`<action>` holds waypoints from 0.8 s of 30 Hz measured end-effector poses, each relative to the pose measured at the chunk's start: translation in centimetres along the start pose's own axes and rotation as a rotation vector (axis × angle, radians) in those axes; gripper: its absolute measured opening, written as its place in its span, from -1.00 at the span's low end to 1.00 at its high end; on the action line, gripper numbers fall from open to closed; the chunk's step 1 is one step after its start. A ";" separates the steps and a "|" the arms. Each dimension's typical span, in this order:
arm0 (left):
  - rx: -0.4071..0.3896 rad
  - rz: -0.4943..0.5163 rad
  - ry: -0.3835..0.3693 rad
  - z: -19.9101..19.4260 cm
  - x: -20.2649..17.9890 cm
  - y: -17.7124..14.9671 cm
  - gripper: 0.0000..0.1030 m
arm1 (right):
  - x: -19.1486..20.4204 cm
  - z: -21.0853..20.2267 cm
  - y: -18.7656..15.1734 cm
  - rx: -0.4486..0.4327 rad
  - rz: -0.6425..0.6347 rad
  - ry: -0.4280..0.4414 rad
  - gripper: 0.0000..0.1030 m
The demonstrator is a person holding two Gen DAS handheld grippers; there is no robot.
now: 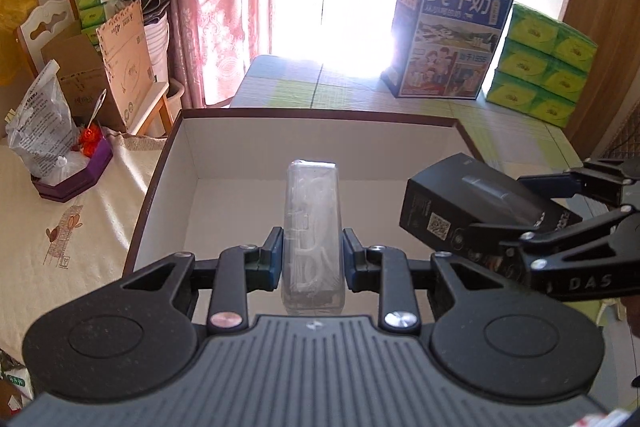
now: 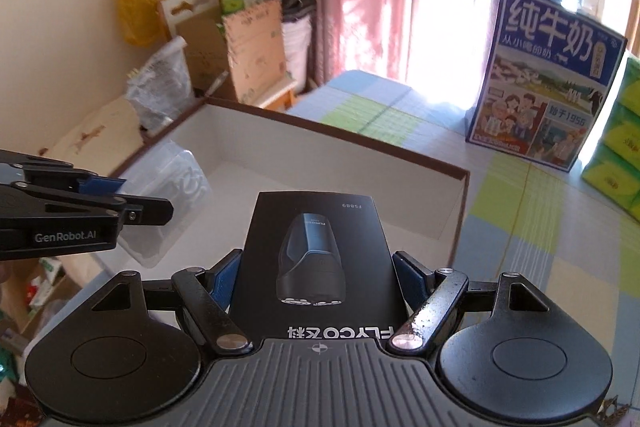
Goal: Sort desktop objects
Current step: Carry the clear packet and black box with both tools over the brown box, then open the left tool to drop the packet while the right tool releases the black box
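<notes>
My left gripper point(image 1: 313, 254) is shut on a clear plastic case point(image 1: 313, 227) with a white cable inside, held over the open white storage box point(image 1: 280, 143) with a dark brown rim. In the right wrist view that left gripper point(image 2: 148, 203) comes in from the left with the clear plastic case point(image 2: 180, 187). My right gripper point(image 2: 316, 277) is shut on a black shaver box point(image 2: 316, 247) printed with a shaver picture, held above the near edge of the storage box point(image 2: 360, 163). The left wrist view shows the black shaver box point(image 1: 460, 203) at right in the right gripper point(image 1: 532, 207).
A blue milk carton box point(image 1: 448, 35) and stacked green tissue packs point(image 1: 544, 67) stand at the back right on the checked tablecloth point(image 2: 540, 227). At left lie a purple tray point(image 1: 76, 171) with a plastic bag, and cardboard boxes point(image 1: 116, 67) on a chair.
</notes>
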State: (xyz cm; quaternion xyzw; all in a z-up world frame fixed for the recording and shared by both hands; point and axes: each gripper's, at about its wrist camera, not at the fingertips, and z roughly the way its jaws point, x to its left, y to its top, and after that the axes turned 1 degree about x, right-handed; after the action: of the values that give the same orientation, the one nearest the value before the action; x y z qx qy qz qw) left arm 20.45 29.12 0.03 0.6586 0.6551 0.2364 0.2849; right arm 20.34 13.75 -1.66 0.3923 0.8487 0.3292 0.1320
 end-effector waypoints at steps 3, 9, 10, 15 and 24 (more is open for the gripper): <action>0.028 -0.015 -0.005 2.0 1.0 0.6 -0.52 | -0.2 2.4 0.3 0.039 0.035 -0.056 0.47; 0.094 -0.019 -0.025 6.0 1.7 1.3 -0.52 | -0.5 6.1 0.8 0.105 0.076 -0.151 0.47; 0.109 -0.022 -0.028 6.7 1.6 1.5 -0.52 | -0.6 6.6 0.8 0.113 0.079 -0.163 0.47; 0.167 -0.030 -0.041 9.7 1.4 1.7 -0.52 | -0.4 8.2 0.9 0.137 0.079 -0.195 0.47; 0.236 -0.025 -0.020 13.3 1.5 1.6 -0.52 | 0.0 10.1 0.7 0.161 0.066 -0.232 0.48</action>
State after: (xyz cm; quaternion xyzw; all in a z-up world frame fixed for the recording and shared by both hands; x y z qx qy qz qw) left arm 30.76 29.80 -8.69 0.6818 0.6835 0.1474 0.2149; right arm 25.62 18.62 -8.76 0.4648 0.8380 0.2168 0.1863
